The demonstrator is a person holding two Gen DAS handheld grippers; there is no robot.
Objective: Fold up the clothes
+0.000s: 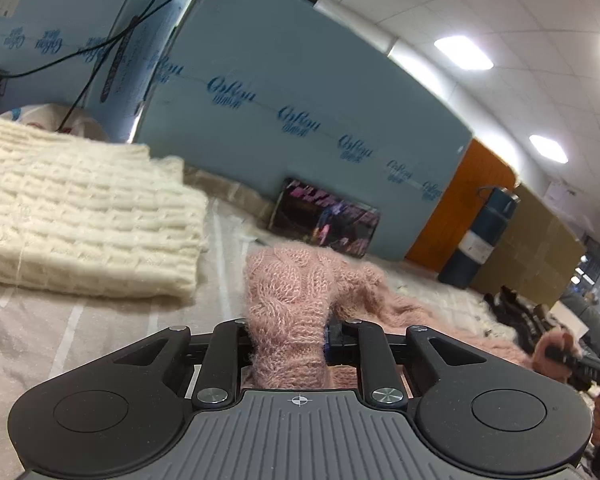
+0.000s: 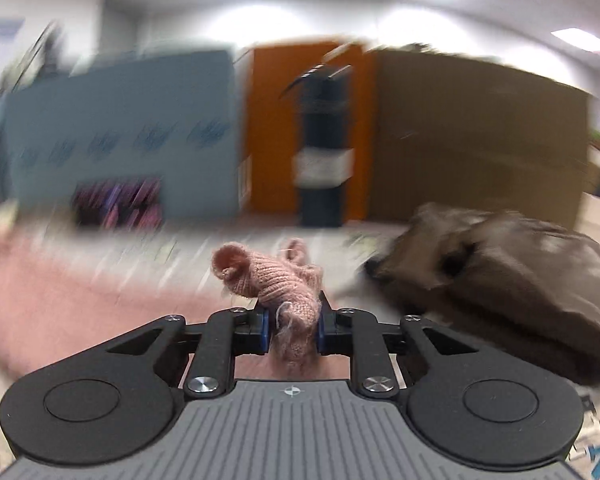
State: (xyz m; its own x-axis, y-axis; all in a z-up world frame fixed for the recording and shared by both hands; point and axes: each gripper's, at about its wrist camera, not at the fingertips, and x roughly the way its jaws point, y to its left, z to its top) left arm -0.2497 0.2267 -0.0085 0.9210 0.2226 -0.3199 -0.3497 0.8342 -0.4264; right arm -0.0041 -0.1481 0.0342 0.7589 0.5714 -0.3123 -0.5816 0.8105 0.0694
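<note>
A pink cable-knit sweater (image 1: pixel 296 292) is bunched in my left gripper (image 1: pixel 290 340), which is shut on a thick fold of it above the bed. The knit trails right across the bed to my right gripper (image 1: pixel 560 354), seen at the far right edge with pink knit in it. In the right wrist view my right gripper (image 2: pixel 292 328) is shut on another part of the pink sweater (image 2: pixel 272 280), and the rest of it spreads blurred to the left (image 2: pixel 60 292). The fingertips of both grippers are hidden by the knit.
A folded cream knit (image 1: pixel 80 216) lies on the bedsheet (image 1: pixel 60 344) at the left. A folded brown garment (image 2: pixel 512 276) lies at the right. Blue foam panels (image 1: pixel 284 80), a dark picture (image 1: pixel 324 220), an orange board (image 1: pixel 460 208), a dark cylinder (image 1: pixel 480 236) and a cardboard box (image 2: pixel 480 132) stand behind.
</note>
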